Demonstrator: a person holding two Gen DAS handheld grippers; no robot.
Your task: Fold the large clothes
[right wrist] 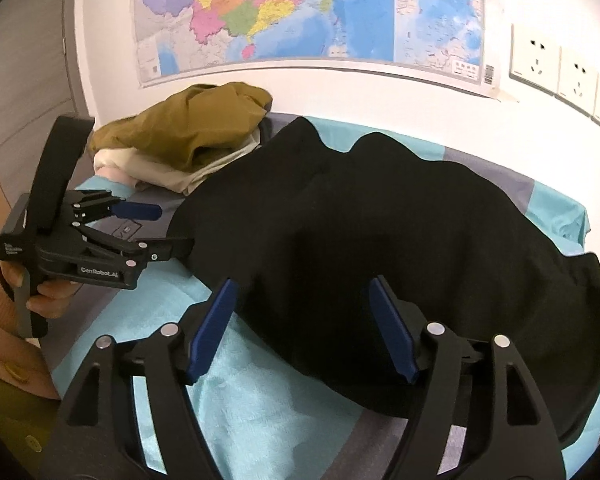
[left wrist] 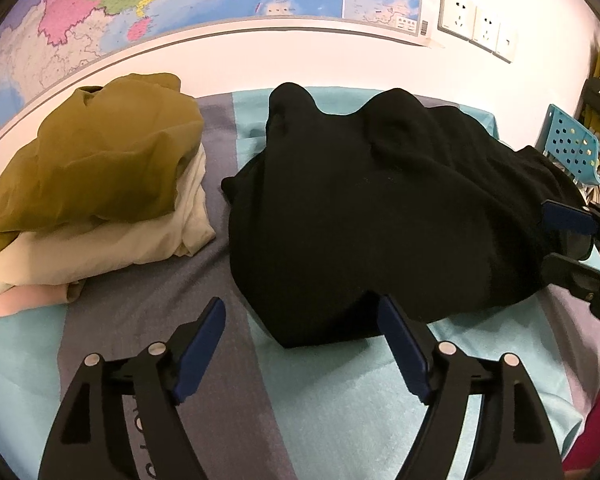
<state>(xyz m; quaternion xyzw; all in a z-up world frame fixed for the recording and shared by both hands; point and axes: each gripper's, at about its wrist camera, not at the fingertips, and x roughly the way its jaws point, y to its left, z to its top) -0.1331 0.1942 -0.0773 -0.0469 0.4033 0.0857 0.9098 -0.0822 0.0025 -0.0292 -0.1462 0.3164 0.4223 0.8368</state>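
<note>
Black garment (left wrist: 380,216): lay bunched, roughly folded, mid-bedsheet (left wrist: 332,412), at three o'clock from stacked clothes (left wrist: 96,184).
Left gripper (left wrist: 302,354): spread wide, gripped nothing.
Right gripper (right wrist: 302,326): parted, straddled garment's edge, unclamped.

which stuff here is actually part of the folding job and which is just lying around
Part of the job:
- black garment, spread on the striped sheet
- left gripper, jaws open at its near edge
- right gripper, jaws open over its edge

Just lying about:
- pile of clothes, olive on top
- wall map
- wall sockets
- blue perforated chair
</note>
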